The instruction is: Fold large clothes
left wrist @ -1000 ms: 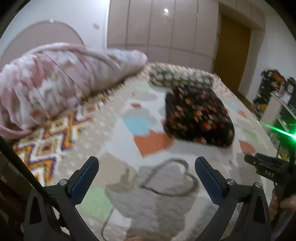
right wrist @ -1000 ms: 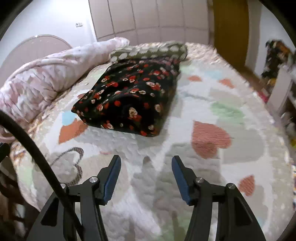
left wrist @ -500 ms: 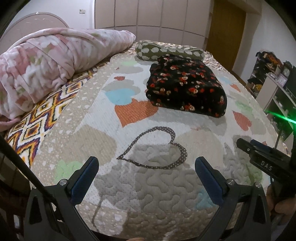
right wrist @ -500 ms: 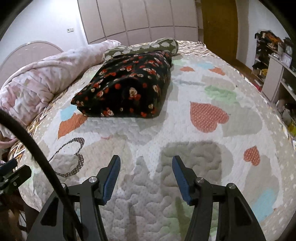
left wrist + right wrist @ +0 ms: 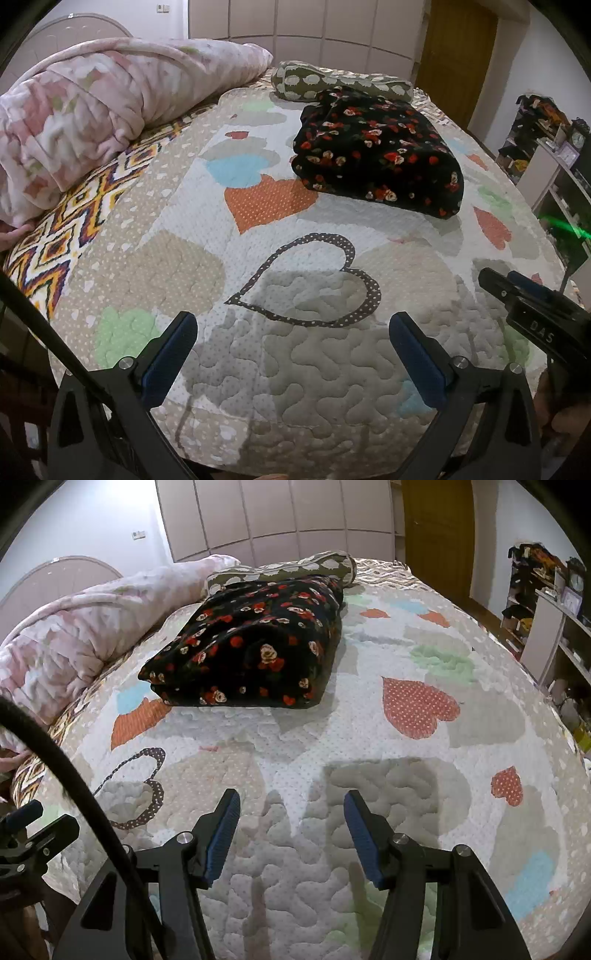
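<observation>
A black garment with red and cream flowers (image 5: 376, 151) lies folded in a thick rectangle on the heart-patterned quilt (image 5: 295, 258), toward the far side of the bed; it also shows in the right wrist view (image 5: 255, 650). My left gripper (image 5: 293, 325) is open and empty, over the near edge of the bed, well short of the garment. My right gripper (image 5: 291, 805) is open and empty, also over the near part of the quilt. The right gripper's side shows at the right of the left wrist view (image 5: 532, 314).
A rolled pink blanket (image 5: 92, 122) lies along the left of the bed. A green patterned bolster pillow (image 5: 332, 83) lies behind the garment. Shelves with clutter (image 5: 546, 602) stand at the right. Wardrobe doors (image 5: 314, 29) and a wooden door (image 5: 436, 535) are behind.
Both grippers have drawn back from the garment toward the near edge of the bed. The garment lies still. Both stay open.
</observation>
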The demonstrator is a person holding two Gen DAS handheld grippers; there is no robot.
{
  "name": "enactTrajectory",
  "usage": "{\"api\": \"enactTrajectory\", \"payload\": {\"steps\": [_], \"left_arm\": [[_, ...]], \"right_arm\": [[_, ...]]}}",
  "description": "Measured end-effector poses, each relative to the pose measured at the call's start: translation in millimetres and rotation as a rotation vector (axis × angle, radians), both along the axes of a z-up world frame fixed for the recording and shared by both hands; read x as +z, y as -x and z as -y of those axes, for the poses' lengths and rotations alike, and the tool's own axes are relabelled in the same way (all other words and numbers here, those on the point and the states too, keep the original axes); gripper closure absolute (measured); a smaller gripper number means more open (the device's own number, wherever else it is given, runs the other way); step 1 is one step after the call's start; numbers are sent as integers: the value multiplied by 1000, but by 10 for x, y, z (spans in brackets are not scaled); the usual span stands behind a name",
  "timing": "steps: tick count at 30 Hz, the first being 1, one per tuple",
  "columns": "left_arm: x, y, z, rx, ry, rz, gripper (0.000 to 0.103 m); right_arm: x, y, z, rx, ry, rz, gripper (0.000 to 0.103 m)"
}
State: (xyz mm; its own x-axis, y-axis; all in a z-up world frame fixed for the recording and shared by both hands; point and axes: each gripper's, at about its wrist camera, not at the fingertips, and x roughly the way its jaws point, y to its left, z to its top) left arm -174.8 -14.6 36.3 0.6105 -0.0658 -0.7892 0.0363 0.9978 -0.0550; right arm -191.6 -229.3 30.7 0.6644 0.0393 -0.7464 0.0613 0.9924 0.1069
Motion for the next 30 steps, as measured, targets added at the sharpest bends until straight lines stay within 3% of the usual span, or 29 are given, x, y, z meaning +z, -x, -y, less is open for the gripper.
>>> {"api": "enactTrajectory", "payload": {"steps": [6,13,30], "left_arm": [[-82,-51,-40,24,-30,-17,0],[-125,-63,-32,27,-34,-34,0],[-505,-172,9,8,-32,-166,0]], "right_arm": [[-32,-42,-67,-63,151,-51,39],[-23,-29,-83,-103,259,-71,39],[-170,-44,-22,-119,271,-112,35]]}}
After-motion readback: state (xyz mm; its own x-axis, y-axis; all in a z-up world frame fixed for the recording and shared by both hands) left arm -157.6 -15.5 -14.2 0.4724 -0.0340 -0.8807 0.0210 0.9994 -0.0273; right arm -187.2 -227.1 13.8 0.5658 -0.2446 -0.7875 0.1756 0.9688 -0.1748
